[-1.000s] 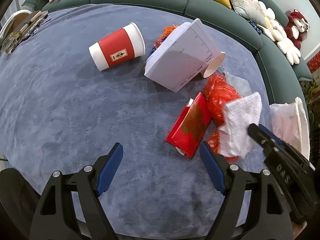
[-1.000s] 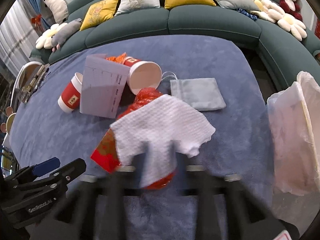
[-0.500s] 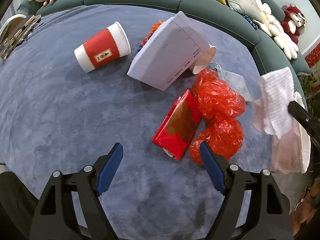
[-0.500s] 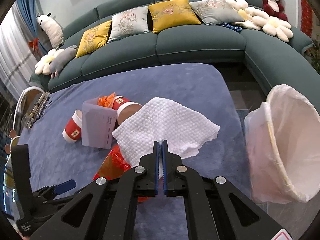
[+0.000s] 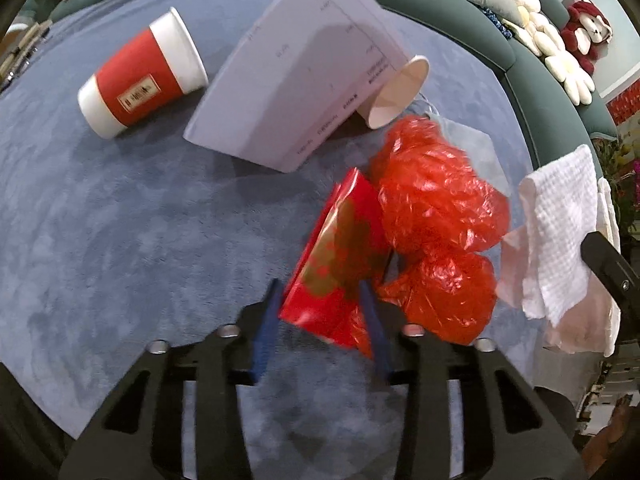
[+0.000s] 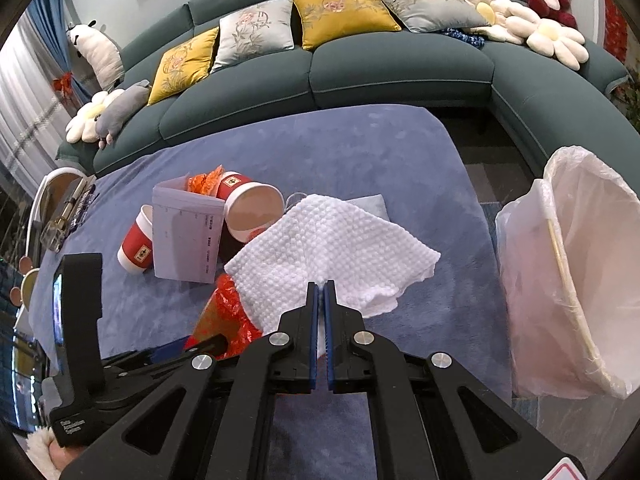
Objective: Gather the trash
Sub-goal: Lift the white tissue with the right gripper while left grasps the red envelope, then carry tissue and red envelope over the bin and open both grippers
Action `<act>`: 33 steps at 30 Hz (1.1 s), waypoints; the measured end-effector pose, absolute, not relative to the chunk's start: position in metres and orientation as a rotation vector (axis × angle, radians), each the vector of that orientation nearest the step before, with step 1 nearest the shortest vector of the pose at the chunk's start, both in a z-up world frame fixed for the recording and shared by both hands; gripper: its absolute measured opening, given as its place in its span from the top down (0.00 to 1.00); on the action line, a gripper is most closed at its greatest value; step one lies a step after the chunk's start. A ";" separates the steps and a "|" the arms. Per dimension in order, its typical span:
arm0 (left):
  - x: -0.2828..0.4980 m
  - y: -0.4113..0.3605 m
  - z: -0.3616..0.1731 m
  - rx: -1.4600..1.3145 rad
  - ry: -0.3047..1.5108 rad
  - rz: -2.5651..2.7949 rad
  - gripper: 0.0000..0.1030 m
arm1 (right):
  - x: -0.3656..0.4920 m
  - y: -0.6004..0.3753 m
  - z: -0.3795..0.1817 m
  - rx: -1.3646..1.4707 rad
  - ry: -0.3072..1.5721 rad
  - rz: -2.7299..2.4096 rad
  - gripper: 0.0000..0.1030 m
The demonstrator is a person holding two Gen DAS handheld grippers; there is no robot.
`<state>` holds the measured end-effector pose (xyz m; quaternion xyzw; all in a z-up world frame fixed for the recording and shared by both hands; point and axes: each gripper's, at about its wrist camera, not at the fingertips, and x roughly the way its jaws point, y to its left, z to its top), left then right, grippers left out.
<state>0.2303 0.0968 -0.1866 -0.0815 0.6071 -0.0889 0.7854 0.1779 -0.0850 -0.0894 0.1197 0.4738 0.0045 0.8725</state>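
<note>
The right tongs (image 6: 320, 286) are pressed together on a white cloth (image 6: 332, 240), which hangs limp from one pinched edge, lifted clear of the surface (image 6: 360, 148). It looks light and soft, so a small nip of fabric should carry it, though the loose folds may drag on the pile below. The lined bin (image 6: 576, 280) stands off the surface's right edge, its mouth tipped toward the tongs, with nothing between cloth and bin.

The left tongs (image 5: 320, 304) straddle the near end of a red packet (image 5: 340, 252), one finger on each side; motion blur leaves it unclear whether they have closed, so I cannot tell. The packet looks thin, light and fairly stiff, best taken across its narrow width as the fingers now sit. Touching its right side is crumpled red plastic (image 5: 436, 208), slippery and springy, likely to snag and come along.

Farther toward the sofa (image 6: 400, 64) a folded sheet of paper (image 5: 296, 76) leans over a tipped paper cup (image 5: 394, 94), and a red-and-white cup (image 5: 140, 76) lies on its side toward the left edge. Both cups should crush easily.
</note>
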 end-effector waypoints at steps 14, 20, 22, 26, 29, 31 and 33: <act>0.207 0.105 -0.147 -0.185 1.210 -0.192 0.98 | 0.168 -0.086 -0.075 0.260 0.955 0.020 0.97; 0.196 0.107 -0.110 -0.185 1.134 -0.204 0.98 | 0.156 -0.093 -0.056 0.267 0.905 0.011 0.97; 0.194 0.099 -0.096 -0.184 1.106 -0.220 0.98 | 0.151 -0.096 -0.050 0.267 0.888 0.008 0.97; 0.189 0.083 -0.076 -0.175 1.073 -0.256 0.98 | 0.138 -0.105 -0.037 0.268 0.856 -0.005 0.97; 0.185 0.061 -0.064 -0.159 1.050 -0.293 0.98 | 0.128 -0.117 -0.029 0.274 0.834 -0.021 0.97; 0.179 0.038 -0.056 -0.143 1.036 -0.328 0.98 | 0.122 -0.126 -0.024 0.277 0.822 -0.035 0.97; 0.175 0.021 -0.050 -0.130 1.027 -0.361 0.98 | 0.115 -0.140 -0.018 0.282 0.805 -0.057 0.97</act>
